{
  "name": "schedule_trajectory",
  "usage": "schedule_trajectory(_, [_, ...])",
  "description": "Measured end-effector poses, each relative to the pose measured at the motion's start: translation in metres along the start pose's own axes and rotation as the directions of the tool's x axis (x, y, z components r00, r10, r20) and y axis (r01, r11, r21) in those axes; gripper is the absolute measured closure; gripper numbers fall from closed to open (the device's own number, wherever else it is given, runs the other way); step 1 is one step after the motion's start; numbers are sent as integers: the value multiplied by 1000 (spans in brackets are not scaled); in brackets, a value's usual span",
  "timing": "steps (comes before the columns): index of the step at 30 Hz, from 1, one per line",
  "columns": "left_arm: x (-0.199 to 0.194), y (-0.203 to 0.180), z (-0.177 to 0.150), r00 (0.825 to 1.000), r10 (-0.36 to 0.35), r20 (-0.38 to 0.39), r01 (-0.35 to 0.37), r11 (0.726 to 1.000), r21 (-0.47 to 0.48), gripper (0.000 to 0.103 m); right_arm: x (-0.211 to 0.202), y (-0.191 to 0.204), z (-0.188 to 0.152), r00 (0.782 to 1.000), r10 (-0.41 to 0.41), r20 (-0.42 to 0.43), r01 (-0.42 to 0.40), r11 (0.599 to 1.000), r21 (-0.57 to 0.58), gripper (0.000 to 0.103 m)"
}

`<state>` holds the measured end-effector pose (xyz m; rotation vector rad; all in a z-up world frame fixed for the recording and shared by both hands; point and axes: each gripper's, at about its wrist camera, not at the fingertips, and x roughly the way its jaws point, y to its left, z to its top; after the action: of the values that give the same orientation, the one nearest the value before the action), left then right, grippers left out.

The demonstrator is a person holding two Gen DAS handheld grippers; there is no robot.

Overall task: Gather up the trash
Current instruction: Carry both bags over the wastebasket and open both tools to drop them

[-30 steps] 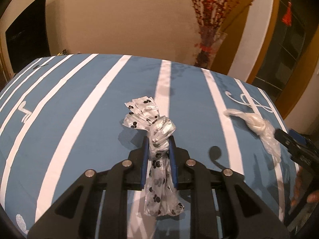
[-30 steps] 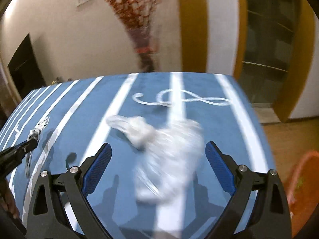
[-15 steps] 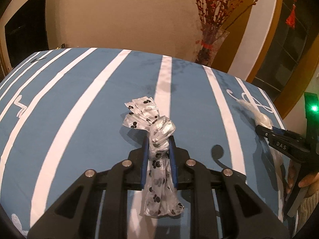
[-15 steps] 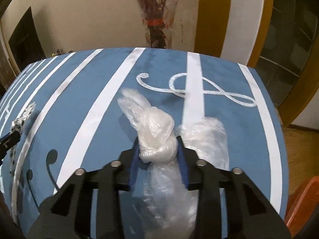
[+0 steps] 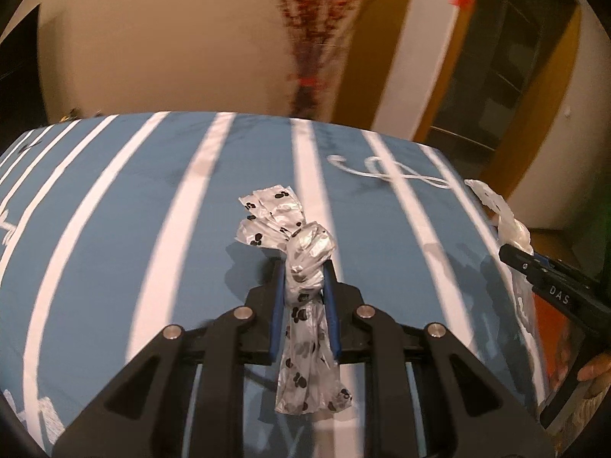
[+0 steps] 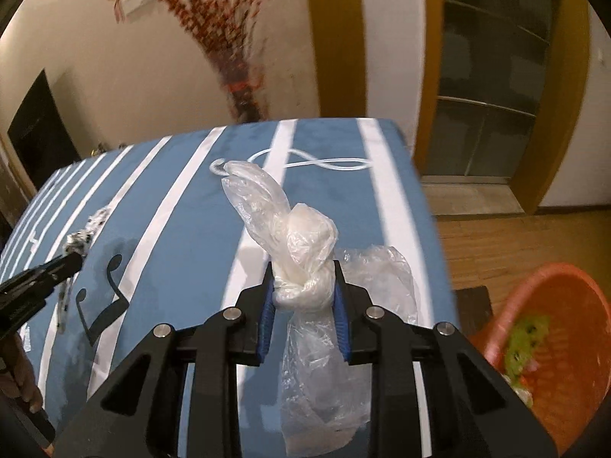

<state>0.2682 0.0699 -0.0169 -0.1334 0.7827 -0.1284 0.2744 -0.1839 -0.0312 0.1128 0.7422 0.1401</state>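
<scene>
My left gripper (image 5: 303, 267) is shut on a knotted silver bag with black paw prints (image 5: 301, 252) and holds it above the blue striped tablecloth (image 5: 152, 236). My right gripper (image 6: 303, 267) is shut on a knotted clear plastic bag (image 6: 305, 244), lifted over the table's right side. The clear bag also shows at the right of the left wrist view (image 5: 508, 225), and the paw-print bag at the left of the right wrist view (image 6: 82, 238).
An orange basket (image 6: 550, 290) holding some trash stands on the wooden floor (image 6: 496, 236) to the right of the table. A vase of red branches (image 6: 244, 91) stands behind the table's far edge. The table's right edge (image 6: 431, 210) is close.
My right gripper closed on the clear bag and lifted it toward the table's right side. My left gripper stayed shut on the paw-print bag and rose, swinging right.
</scene>
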Motion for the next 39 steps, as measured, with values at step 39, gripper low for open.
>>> schedule_trajectory(39, [-23,-259,-44,921,-368,-126,389,878,279,83,-130,-145,-74,956,-228,186,171,944,281,77])
